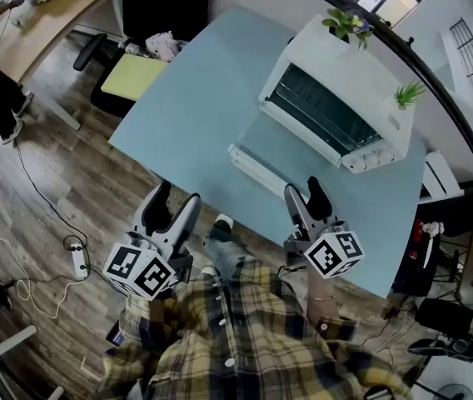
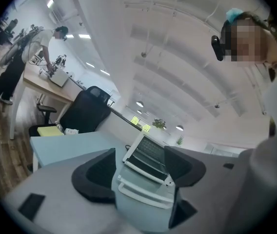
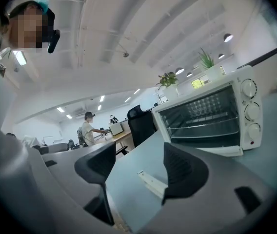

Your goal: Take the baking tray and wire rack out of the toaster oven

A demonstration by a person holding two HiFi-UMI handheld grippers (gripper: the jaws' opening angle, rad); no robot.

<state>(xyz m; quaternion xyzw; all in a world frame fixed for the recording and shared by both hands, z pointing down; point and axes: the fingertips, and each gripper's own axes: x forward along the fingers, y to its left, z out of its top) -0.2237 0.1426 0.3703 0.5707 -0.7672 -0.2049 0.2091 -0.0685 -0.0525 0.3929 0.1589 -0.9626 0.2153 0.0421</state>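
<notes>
The wire rack (image 3: 202, 123) sits inside the toaster oven (image 1: 336, 107), straight ahead of both grippers, beyond its folded-down door (image 1: 257, 169). The left gripper (image 1: 177, 192) and the right gripper (image 1: 303, 187) hover at the near edge of the table (image 1: 186, 115), short of the door, jaws spread wide with nothing between them

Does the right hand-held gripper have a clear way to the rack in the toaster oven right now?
Probably yes: the door of the toaster oven lies open, the rack shows inside, and the right hand-held gripper, jaws apart and empty, faces it across bare table.
</notes>
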